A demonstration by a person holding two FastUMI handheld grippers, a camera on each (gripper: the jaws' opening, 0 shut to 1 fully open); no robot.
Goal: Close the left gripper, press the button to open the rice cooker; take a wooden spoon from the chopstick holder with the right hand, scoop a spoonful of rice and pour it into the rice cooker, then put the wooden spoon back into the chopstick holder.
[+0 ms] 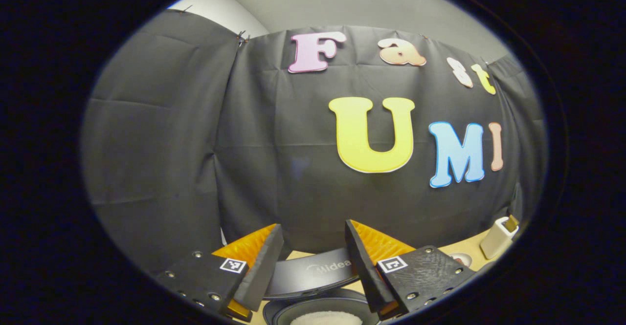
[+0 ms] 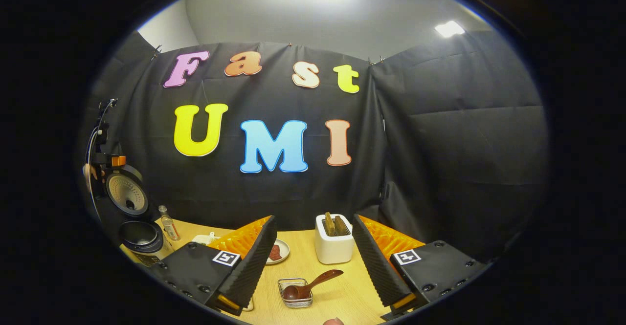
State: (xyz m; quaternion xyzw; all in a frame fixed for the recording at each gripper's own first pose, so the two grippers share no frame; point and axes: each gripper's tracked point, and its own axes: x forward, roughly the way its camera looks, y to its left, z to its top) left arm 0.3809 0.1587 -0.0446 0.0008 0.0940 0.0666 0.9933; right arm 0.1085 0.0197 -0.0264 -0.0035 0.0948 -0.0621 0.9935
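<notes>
My left gripper (image 1: 313, 227) is open and holds nothing; it hovers over the rice cooker, whose raised lid (image 1: 313, 273) shows between the fingers. White rice (image 1: 325, 317) lies in the pot below. In the right gripper view the rice cooker (image 2: 139, 237) stands at the far left with its lid (image 2: 127, 193) up. My right gripper (image 2: 313, 219) is open and empty above the table. Ahead of it stands the white chopstick holder (image 2: 334, 244) with wooden pieces in it. A wooden spoon (image 2: 313, 283) rests with its bowl in a small wire basket (image 2: 295, 299).
A small bottle (image 2: 168, 223) stands beside the cooker. A small plate (image 2: 279, 252) with something red on it sits on the wooden table (image 2: 342, 295). The other gripper and a hand (image 2: 100, 166) are beside the cooker lid. Black cloth walls close the back and sides.
</notes>
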